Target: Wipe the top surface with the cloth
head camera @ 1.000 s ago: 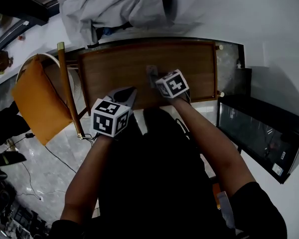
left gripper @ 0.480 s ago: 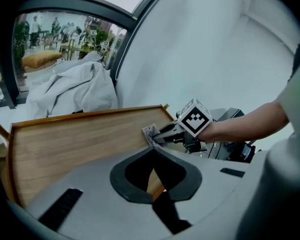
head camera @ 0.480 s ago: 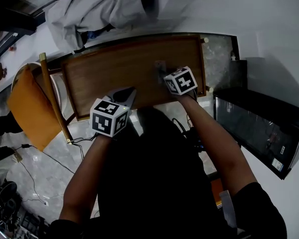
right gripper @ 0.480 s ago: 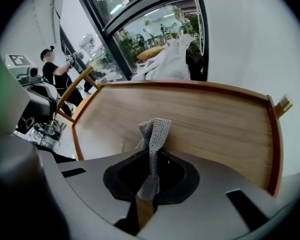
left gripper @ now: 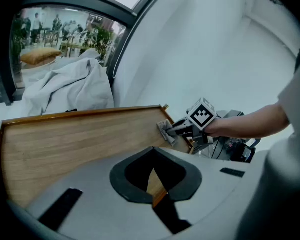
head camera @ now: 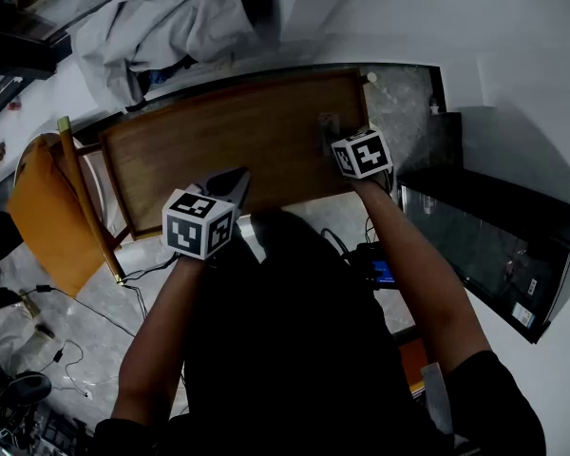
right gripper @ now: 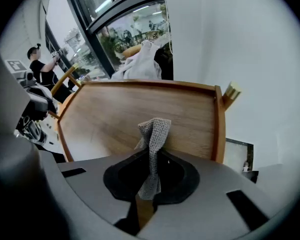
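Observation:
The wooden table top has a raised rim and lies across the head view. My right gripper is shut on a small grey woven cloth, held against the wood near the table's right end. In the right gripper view the cloth stands up out of the jaws over the wooden top. My left gripper hangs over the near edge at the left, shut and holding nothing. The left gripper view shows its closed jaws, the wooden top and the cloth far right.
An orange-seated chair stands at the table's left end. A heap of pale fabric lies beyond the far edge. A black glass-fronted cabinet is on the right by the white wall. Cables trail on the floor.
My right gripper has slid the cloth to the right along the wooden top, from its middle to near its right end. The left gripper has stayed by the near edge.

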Tool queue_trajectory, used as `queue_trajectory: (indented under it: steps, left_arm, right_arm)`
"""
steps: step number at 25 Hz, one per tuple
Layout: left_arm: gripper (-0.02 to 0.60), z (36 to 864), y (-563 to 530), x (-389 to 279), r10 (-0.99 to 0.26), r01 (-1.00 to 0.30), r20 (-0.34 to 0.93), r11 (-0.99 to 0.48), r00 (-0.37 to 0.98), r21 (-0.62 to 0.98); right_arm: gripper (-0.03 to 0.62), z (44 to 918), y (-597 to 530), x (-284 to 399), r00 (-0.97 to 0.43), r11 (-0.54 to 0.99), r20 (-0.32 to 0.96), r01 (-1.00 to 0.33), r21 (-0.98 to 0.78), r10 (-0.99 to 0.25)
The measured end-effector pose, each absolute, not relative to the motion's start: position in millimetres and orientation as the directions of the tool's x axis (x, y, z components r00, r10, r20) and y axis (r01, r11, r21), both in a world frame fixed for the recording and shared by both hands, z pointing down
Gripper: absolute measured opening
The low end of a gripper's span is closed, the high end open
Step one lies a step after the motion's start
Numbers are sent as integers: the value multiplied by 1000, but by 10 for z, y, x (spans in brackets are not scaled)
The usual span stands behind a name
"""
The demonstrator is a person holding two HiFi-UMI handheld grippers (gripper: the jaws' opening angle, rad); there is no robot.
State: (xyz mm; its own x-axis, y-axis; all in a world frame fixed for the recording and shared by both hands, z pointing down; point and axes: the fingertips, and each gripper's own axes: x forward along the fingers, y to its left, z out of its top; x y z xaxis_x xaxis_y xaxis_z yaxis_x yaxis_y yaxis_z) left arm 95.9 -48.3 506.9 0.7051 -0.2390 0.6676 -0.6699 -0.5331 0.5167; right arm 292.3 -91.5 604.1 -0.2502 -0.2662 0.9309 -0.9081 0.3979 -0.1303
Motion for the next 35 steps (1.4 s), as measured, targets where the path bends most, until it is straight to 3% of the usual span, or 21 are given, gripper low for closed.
queue_trajectory:
  steps: [12, 18, 24, 28, 35]
  left_arm:
    - [11, 5074, -532, 877, -255, -693, 685, -523, 683, 496]
    - [11, 4953, -493, 806, -267, -686, 670, -531, 693, 498]
    - [11, 4758, -432, 237, -313, -708, 660, -504, 683, 494]
    - [11, 4587, -397, -357, -340, -711, 641, -492, 688, 502]
    - [11, 4527, -134, -1402, -343, -724, 648, -452, 680, 520]
  right_arm:
    - [34, 5960, -910, 3518, -48, 364, 965, -930, 50, -256]
    - [34, 5872, -918, 3421, -71, 325, 949, -945, 34, -308]
    - [34, 5496, -977, 2070, -353, 497, 847, -859, -125, -396]
    - [34, 5414, -900, 950, -500, 605, 792, -766, -217, -350]
    - [34, 5500, -592, -916, -671, 643, 709, -645, -413, -217]
